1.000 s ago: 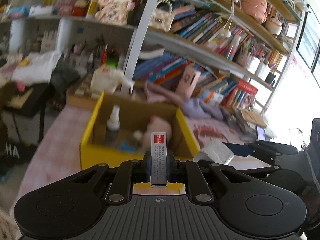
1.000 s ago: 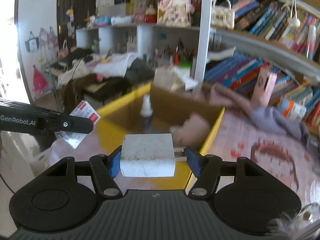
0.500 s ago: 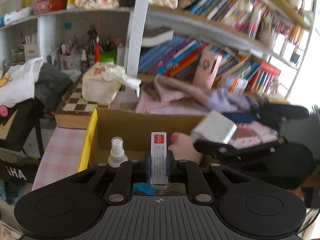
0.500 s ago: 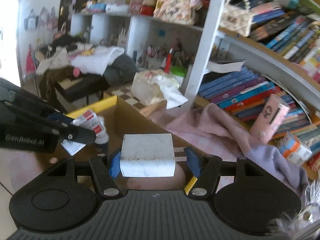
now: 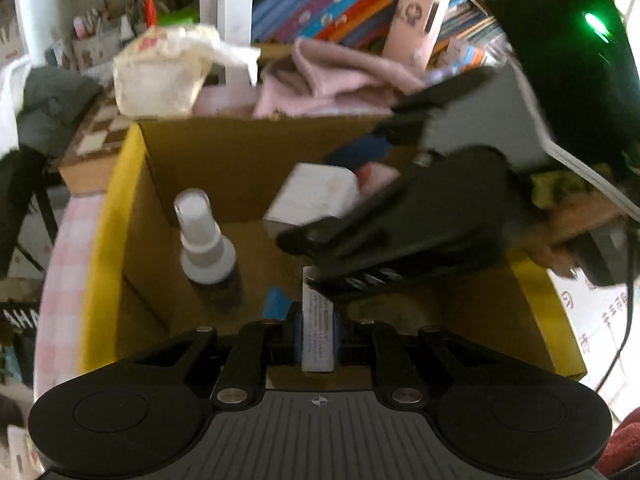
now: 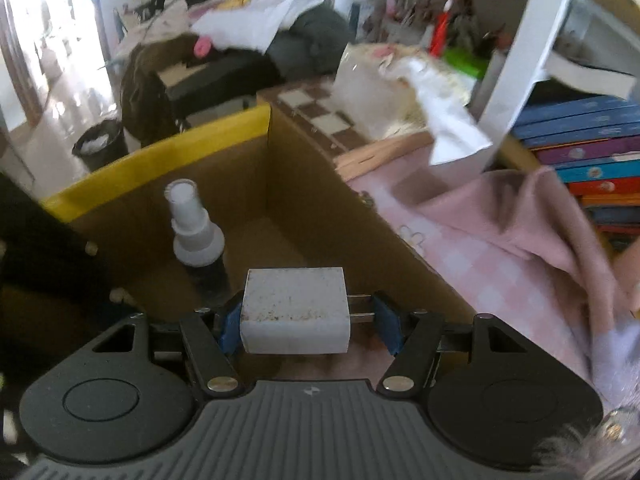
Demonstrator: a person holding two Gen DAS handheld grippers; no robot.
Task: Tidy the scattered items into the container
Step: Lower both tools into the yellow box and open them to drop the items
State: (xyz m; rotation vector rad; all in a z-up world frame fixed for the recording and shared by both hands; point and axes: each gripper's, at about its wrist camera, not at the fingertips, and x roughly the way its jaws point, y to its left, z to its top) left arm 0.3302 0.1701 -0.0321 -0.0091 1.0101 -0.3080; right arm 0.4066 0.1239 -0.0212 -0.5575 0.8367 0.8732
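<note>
Left gripper (image 5: 318,330): jaws pinched together on a thin flat packet (image 5: 317,332), held edge-on, its long axis running straight out along the fingers.
Right gripper (image 6: 308,320): clamped on a white charger (image 6: 295,310), prongs sideways against the right-hand pad; the block lies crosswise between the fingers.
Container: yellow-rimmed cardboard box (image 5: 120,184), open top, directly under both tools.
Already inside: a spray bottle (image 5: 206,240) standing upright near the left wall, something pink at the back, a blue scrap on the floor.
Key relation: bare box floor lies below and just ahead of each load; the right gripper sits above and across the left one's view, so it looks nearer the box's middle.
Pose: both tilted steeply downward into the opening.
Judgement: release should drop each item clear of the bottle.
</note>
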